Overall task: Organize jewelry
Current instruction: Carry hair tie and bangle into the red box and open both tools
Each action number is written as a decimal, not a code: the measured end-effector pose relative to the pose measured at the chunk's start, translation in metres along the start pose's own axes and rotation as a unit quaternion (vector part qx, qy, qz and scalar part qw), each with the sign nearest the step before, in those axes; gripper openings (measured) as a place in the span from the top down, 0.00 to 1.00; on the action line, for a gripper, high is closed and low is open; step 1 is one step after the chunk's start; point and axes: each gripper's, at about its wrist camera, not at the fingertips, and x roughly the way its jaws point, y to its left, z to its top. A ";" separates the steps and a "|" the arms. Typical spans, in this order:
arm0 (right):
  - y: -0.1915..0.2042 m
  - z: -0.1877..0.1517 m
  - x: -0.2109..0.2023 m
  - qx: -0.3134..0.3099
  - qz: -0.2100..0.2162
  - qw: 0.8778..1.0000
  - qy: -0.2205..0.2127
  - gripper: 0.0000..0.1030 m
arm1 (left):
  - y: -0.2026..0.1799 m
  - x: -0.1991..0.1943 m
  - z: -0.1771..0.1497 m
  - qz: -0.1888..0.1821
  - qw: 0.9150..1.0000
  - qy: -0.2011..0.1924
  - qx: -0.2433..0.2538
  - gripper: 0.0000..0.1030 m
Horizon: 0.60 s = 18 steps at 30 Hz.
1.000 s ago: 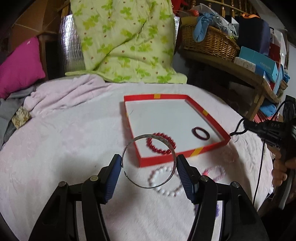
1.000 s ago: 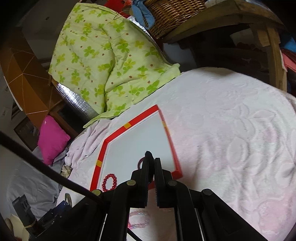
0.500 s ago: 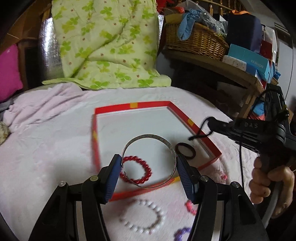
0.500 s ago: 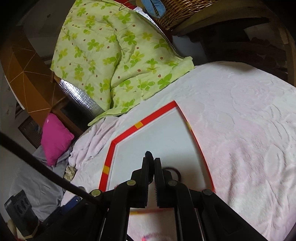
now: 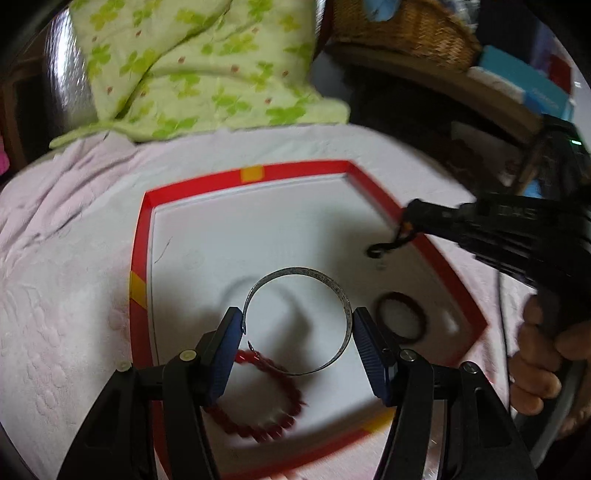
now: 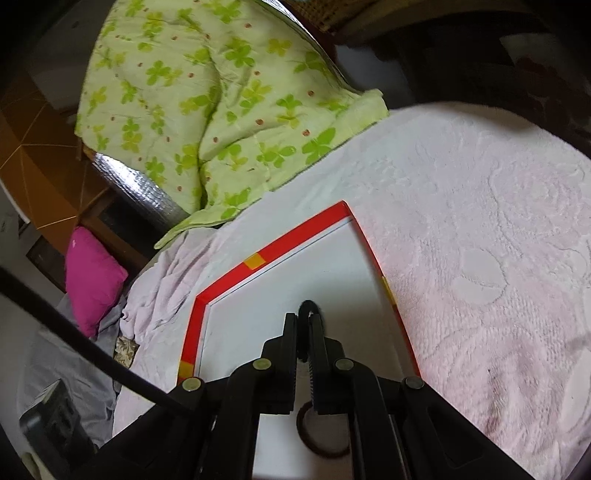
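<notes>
My left gripper point(image 5: 297, 334) is shut on a thin silver bangle point(image 5: 317, 275) and holds it above the white floor of the red-rimmed tray point(image 5: 221, 175). A red bead bracelet point(image 5: 269, 424) and a dark red ring bracelet point(image 5: 400, 319) lie in the tray under it. My right gripper point(image 6: 303, 319) is shut, with a small black cord loop point(image 6: 308, 306) between its tips, over the tray point(image 6: 295, 238). It shows from the side in the left wrist view point(image 5: 413, 214). The dark ring point(image 6: 321, 439) lies below it.
The tray sits on a pale pink textured cloth point(image 6: 480, 258). A green clover-print quilt point(image 5: 192, 62) lies behind. A wicker basket point(image 5: 402, 26) and boxes stand on a wooden shelf at the back right. A magenta cushion point(image 6: 92, 277) is at the left.
My left gripper has carried the silver bangle forward from outside the tray's near rim to above its floor. My right gripper has moved in over the tray's right side.
</notes>
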 end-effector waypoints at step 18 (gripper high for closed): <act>-0.003 0.001 0.022 0.031 0.005 0.999 0.030 0.52 | 0.017 0.009 0.010 0.017 0.999 0.019 -0.026 0.38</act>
